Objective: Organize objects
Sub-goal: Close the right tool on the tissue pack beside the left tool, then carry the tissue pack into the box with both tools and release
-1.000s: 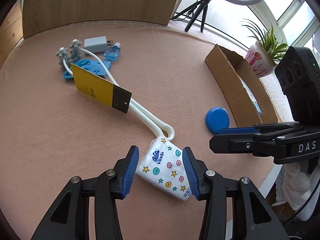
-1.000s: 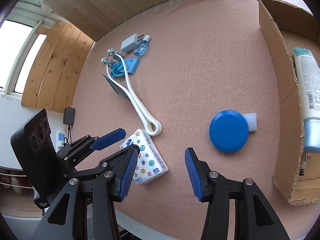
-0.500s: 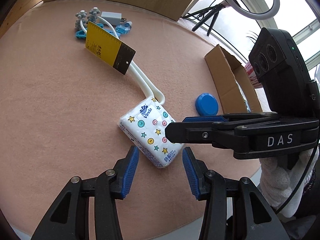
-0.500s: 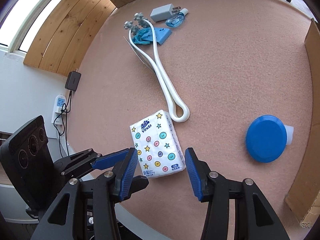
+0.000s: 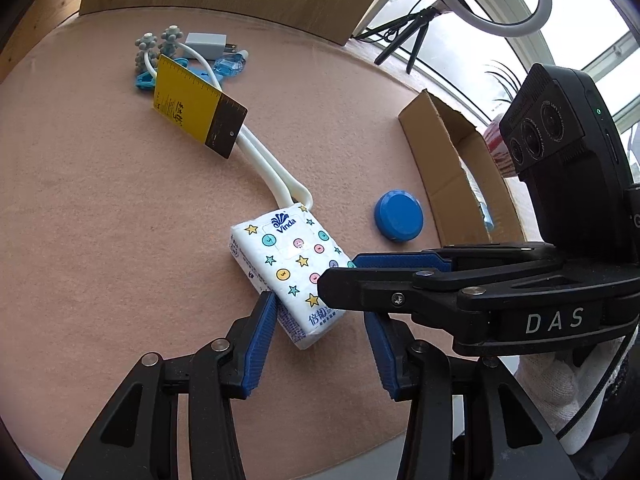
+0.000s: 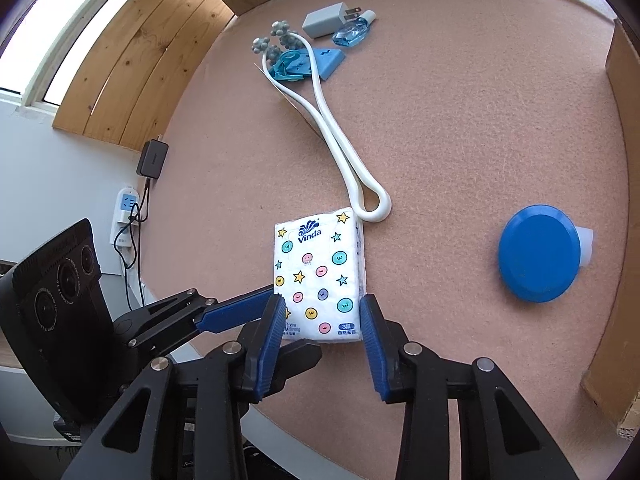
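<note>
White tissue pack (image 6: 320, 274) lay flat on the pink felt surface (image 6: 460, 120), its near end between the right gripper (image 6: 322, 330) fingers, which were closing but not yet clearly pressing. The left gripper (image 5: 320, 340) stood spread beside it. A square, even pinch across the pack's narrow sides seemed best, lest the soft wrapper slip.
</note>
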`<state>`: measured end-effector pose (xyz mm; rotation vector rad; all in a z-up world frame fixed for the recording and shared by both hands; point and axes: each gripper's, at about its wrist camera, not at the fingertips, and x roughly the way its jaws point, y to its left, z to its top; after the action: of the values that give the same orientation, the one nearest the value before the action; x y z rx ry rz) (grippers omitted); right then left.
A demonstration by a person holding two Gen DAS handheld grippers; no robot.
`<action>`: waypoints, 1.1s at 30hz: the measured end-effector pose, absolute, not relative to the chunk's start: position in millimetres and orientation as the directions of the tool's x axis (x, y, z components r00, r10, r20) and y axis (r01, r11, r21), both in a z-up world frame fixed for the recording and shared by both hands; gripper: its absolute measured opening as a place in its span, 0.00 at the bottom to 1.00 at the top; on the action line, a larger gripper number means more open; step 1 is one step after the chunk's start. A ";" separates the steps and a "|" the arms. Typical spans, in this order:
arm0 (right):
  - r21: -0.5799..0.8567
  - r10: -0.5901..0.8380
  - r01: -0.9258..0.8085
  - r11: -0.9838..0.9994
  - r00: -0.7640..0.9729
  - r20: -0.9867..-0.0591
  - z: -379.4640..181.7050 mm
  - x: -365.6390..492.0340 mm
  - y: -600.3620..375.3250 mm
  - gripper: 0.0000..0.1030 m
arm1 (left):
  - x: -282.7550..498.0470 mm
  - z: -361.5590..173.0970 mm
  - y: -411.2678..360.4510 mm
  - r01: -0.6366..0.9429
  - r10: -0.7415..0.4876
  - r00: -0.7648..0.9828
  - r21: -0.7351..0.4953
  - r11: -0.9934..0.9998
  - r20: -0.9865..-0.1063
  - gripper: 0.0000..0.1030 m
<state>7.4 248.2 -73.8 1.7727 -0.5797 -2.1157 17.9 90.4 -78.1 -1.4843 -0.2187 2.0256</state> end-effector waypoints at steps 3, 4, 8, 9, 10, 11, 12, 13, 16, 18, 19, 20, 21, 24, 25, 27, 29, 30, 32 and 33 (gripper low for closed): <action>0.497 -0.482 -0.014 -0.868 -0.225 -0.847 -57.6 12.6 256.7 0.34 | 19.9 -65.0 98.3 -0.395 0.570 -0.201 -0.466 -0.792 -0.797 0.47; 0.498 -0.480 -0.017 -0.867 -0.240 -0.844 -52.1 14.3 261.0 0.34 | 20.7 -60.4 101.7 -0.403 0.574 -0.204 -0.466 -0.788 -0.793 0.47; 0.497 -0.464 -0.035 -0.867 -0.303 -0.832 -34.6 25.9 280.5 0.34 | 22.5 -41.1 122.5 -0.452 0.585 -0.212 -0.452 -0.769 -0.783 0.47; 0.493 -0.456 -0.040 -0.869 -0.317 -0.831 -30.4 28.8 285.5 0.34 | 21.8 -37.5 134.0 -0.464 0.589 -0.212 -0.450 -0.763 -0.780 0.47; 0.489 -0.448 -0.046 -0.871 -0.332 -0.830 -25.8 32.0 292.4 0.34 | 22.1 -34.0 140.2 -0.474 0.594 -0.211 -0.450 -0.757 -0.777 0.47; 0.484 -0.439 -0.052 -0.873 -0.345 -0.829 -21.6 34.9 298.1 0.34 | 21.6 -30.5 147.1 -0.486 0.600 -0.208 -0.450 -0.749 -0.773 0.47; 0.479 -0.429 -0.059 -0.876 -0.359 -0.829 -17.3 37.8 304.7 0.34 | 21.9 -27.1 154.0 -0.499 0.606 -0.206 -0.450 -0.741 -0.769 0.47; 0.475 -0.420 -0.066 -0.877 -0.372 -0.827 -13.0 40.8 311.5 0.34 | 22.5 -23.8 161.2 -0.511 0.612 -0.203 -0.450 -0.732 -0.765 0.47; 0.459 -0.387 -0.090 -0.884 -0.412 -0.825 -0.6 50.3 330.4 0.34 | 25.7 -13.3 183.3 -0.550 0.630 -0.188 -0.450 -0.703 -0.754 0.47; 0.448 -0.363 -0.108 -0.888 -0.436 -0.824 6.5 56.3 343.7 0.34 | 25.7 -7.1 201.5 -0.576 0.640 -0.175 -0.449 -0.683 -0.748 0.47; 0.442 -0.349 -0.120 -0.889 -0.446 -0.824 9.7 59.8 351.1 0.34 | 27.2 -3.8 210.5 -0.588 0.645 -0.168 -0.450 -0.672 -0.745 0.47; 0.438 -0.338 -0.132 -0.889 -0.457 -0.823 12.3 63.7 359.4 0.34 | 27.7 -2.5 219.0 -0.599 0.650 -0.162 -0.450 -0.662 -0.742 0.47; 0.436 -0.327 -0.146 -0.888 -0.466 -0.822 14.0 67.2 368.0 0.34 | 27.4 -1.0 230.8 -0.610 0.654 -0.154 -0.450 -0.653 -0.741 0.47; 0.432 -0.297 -0.194 -0.881 -0.485 -0.823 16.8 78.4 394.5 0.34 | 29.6 -0.3 258.0 -0.639 0.666 -0.127 -0.453 -0.622 -0.735 0.47; 0.429 -0.286 -0.208 -0.879 -0.491 -0.823 17.4 81.5 401.1 0.34 | 31.0 0.5 266.9 -0.649 0.670 -0.119 -0.453 -0.611 -0.733 0.47; 0.424 -0.265 -0.234 -0.875 -0.501 -0.824 18.9 89.4 416.9 0.34 | 35.5 0.6 284.4 -0.667 0.676 -0.101 -0.454 -0.590 -0.730 0.47; 0.422 -0.248 -0.260 -0.869 -0.509 -0.824 19.1 95.7 431.2 0.34 | 39.2 0.7 301.1 -0.683 0.680 -0.086 -0.453 -0.573 -0.728 0.47; 0.420 -0.240 -0.272 -0.866 -0.511 -0.825 18.8 98.7 438.0 0.34 | 40.9 0.0 309.2 -0.691 0.681 -0.079 -0.452 -0.564 -0.728 0.47; 0.419 -0.227 -0.293 -0.859 -0.515 -0.827 18.1 103.5 449.8 0.34 | 43.3 -1.3 323.1 -0.701 0.682 -0.069 -0.451 -0.552 -0.728 0.47; 0.419 -0.222 -0.302 -0.856 -0.516 -0.827 18.1 105.4 454.3 0.34 | 44.8 -1.5 329.2 -0.704 0.683 -0.064 -0.452 -0.548 -0.728 0.47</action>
<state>105.4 454.3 18.1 1.5670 -0.8521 -2.6444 44.8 329.2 -1.5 -1.2027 0.0266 1.7829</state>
